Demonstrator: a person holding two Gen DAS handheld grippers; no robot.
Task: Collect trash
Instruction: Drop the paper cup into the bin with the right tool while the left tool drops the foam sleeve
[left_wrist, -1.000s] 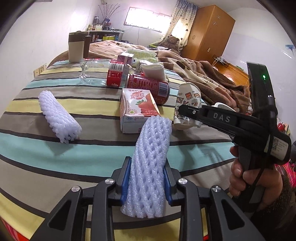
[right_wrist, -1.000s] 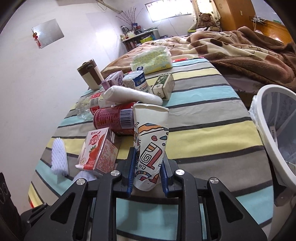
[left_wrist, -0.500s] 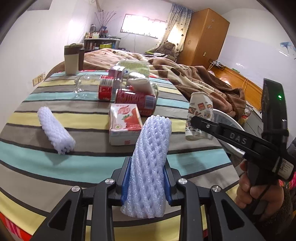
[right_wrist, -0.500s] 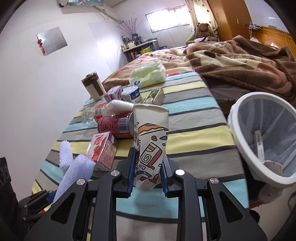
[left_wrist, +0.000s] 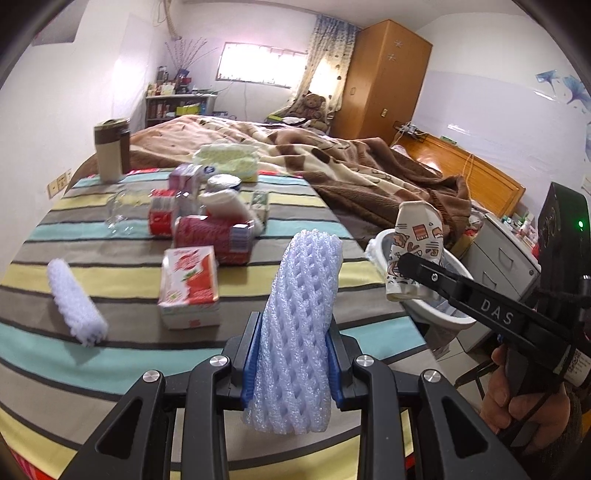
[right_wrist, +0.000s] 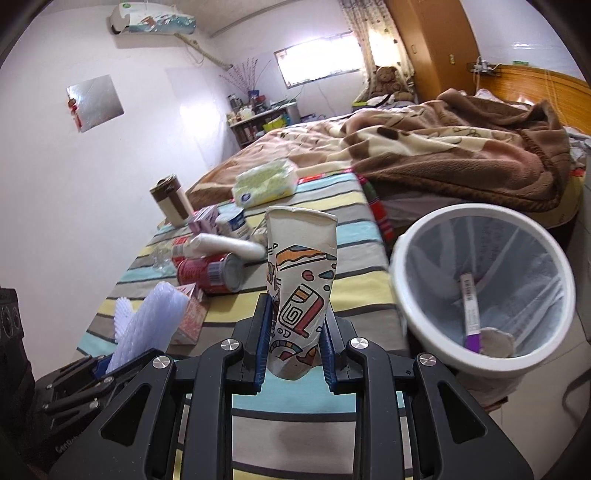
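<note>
Clamped between the jaws of the left gripper (left_wrist: 291, 363): a rolled white foam fruit net (left_wrist: 299, 332), standing up over the striped tablecloth (left_wrist: 110, 354). Clamped in the right gripper (right_wrist: 295, 354): a crushed patterned paper cup (right_wrist: 301, 295), to the right of the net. Right of the table edge and below the cup: a round white plastic bin (right_wrist: 402, 295), with a purple-tipped stick (right_wrist: 471, 317) inside. On the cloth, left of the held net: a second white foam net (left_wrist: 75, 306). Between the two nets: a red-and-white strawberry milk carton (left_wrist: 188, 286). Behind the carton: a red tin can (left_wrist: 212, 238) on its side. Far back left on the table: a brown-and-cream lidded mug (left_wrist: 110, 149). Behind the table: a bed under a brown blanket (right_wrist: 461, 155).
</note>
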